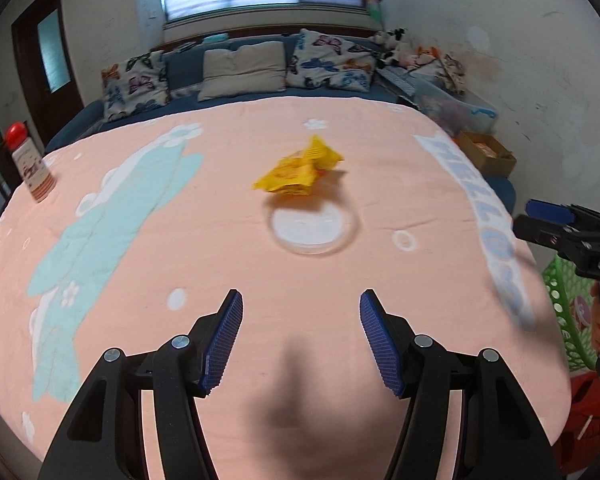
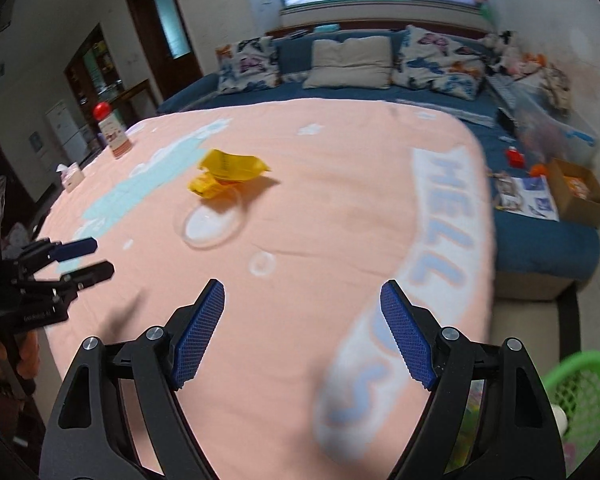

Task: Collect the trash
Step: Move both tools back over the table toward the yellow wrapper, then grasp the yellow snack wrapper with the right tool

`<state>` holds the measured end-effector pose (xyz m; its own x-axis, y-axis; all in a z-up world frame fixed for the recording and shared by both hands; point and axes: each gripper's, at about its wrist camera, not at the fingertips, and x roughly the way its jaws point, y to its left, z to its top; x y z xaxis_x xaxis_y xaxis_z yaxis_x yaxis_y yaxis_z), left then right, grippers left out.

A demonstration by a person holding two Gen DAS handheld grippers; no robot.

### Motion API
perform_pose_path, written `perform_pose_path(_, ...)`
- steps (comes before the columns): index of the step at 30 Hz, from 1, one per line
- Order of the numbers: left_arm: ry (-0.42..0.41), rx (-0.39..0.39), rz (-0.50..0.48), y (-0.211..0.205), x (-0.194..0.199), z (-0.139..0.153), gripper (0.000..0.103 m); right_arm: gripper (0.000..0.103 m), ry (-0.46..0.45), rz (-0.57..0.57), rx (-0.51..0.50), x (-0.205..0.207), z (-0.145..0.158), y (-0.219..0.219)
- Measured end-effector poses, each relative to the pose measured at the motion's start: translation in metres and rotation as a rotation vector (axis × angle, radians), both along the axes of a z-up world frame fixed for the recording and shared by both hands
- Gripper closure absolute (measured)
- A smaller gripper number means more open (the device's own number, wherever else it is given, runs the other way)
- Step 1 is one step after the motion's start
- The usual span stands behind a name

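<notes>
A crumpled yellow snack wrapper (image 1: 300,170) lies on the pink tablecloth (image 1: 220,264), just beyond a clear plastic lid (image 1: 314,229). In the right wrist view the wrapper (image 2: 228,174) and lid (image 2: 212,222) sit to the left of centre. My left gripper (image 1: 301,300) is open and empty, above the cloth short of the lid. My right gripper (image 2: 302,290) is open and empty, over the near right part of the table. A green basket (image 2: 576,396) stands low at the right table edge; it also shows in the left wrist view (image 1: 568,312).
A red-capped bottle (image 1: 30,168) stands at the table's left edge, with a tissue box (image 2: 71,176) near it. A blue sofa with cushions (image 1: 242,70) runs behind the table. A cardboard box (image 2: 578,192) and papers lie on the sofa at right.
</notes>
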<state>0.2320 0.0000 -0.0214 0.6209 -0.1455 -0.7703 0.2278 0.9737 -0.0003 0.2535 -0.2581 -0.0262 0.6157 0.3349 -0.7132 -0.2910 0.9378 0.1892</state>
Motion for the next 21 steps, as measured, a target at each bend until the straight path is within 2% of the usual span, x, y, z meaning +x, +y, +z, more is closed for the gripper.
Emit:
perform_pose_path(11, 0.025, -0.009, 0.044, 0.03, 0.018, -0.013, 0.044, 0.023, 0.033, 0.113, 0.044, 0.072, -0.003, 0.081)
perform_pose_path(18, 0.041, -0.017, 0.045, 0.038, 0.031, -0.02, 0.044, 0.023, 0.048, 0.123, 0.045, 0.113, -0.009, 0.116)
perform_pose_path(21, 0.047, -0.024, 0.044, 0.04, 0.036, -0.023, 0.044, 0.027, 0.05, 0.121, 0.029, 0.125, -0.013, 0.126)
